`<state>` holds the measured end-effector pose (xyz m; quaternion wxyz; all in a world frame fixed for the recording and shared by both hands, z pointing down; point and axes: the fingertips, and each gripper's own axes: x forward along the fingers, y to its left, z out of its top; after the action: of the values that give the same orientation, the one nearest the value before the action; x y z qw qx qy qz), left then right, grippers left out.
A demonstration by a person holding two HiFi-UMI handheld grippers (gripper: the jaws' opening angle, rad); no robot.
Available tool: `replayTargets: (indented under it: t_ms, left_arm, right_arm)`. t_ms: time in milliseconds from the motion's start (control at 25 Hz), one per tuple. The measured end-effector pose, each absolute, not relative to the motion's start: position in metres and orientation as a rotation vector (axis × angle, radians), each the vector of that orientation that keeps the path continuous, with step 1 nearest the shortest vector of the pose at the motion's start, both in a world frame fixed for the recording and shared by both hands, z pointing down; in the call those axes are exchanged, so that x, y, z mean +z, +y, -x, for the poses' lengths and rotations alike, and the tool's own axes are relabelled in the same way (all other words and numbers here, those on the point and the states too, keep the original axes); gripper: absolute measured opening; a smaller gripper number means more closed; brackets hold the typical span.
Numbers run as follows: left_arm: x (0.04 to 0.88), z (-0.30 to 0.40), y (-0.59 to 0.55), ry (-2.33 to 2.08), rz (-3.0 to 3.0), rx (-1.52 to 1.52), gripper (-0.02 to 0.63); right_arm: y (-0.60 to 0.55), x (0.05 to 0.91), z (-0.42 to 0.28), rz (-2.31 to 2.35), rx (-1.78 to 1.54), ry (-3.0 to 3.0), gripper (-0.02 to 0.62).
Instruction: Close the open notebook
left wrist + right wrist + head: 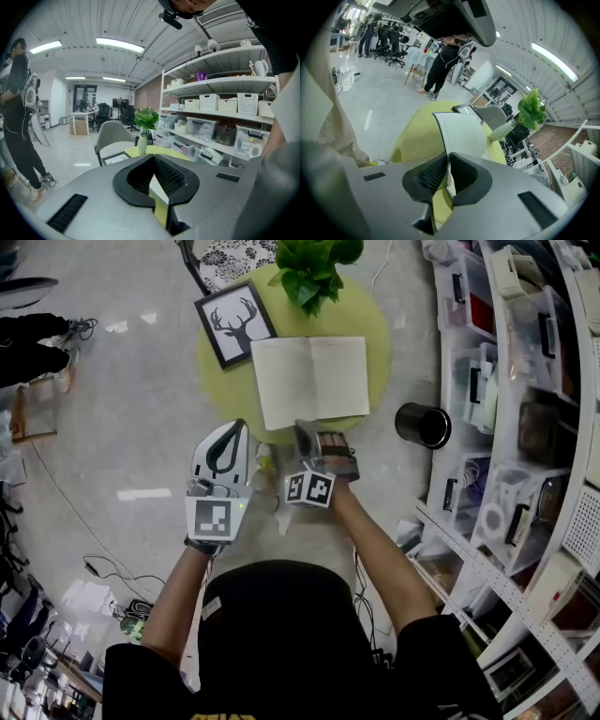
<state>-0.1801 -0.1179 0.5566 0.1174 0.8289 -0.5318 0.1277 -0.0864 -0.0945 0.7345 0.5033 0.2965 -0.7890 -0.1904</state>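
Note:
The open notebook (311, 379) lies flat with white pages up on the round yellow-green table (375, 324). My right gripper (303, 426) is at the notebook's near edge, close to the spine on the left page. In the right gripper view the white page (461, 131) runs straight into the tips of that gripper (449, 155), which are shut on its edge. My left gripper (232, 427) hovers off the table's near left rim, apart from the notebook. Its tips (152, 158) meet with nothing between them.
A framed deer picture (234, 322) lies left of the notebook and a potted plant (314, 268) stands behind it. A black bin (423, 424) sits on the floor at the right, before shelves of plastic boxes (525, 427). A person (445, 61) stands beyond the table.

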Motion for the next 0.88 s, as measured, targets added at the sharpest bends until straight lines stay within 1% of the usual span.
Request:
replayTargets:
  t_ms: [640,880]
  left_arm:
    - [0.555,0.172,-0.118,-1.542,-2.448,0.396,0.018]
    - [0.563,0.168,-0.114,-1.503,-2.468,0.449,0.018]
  right_arm:
    - [-0.098,0.722,0.07,-0.863,-0.316,-1.927,0.025]
    - [-0.099,0.718,0.064,-0.92,-0.247,-1.934,0.025]
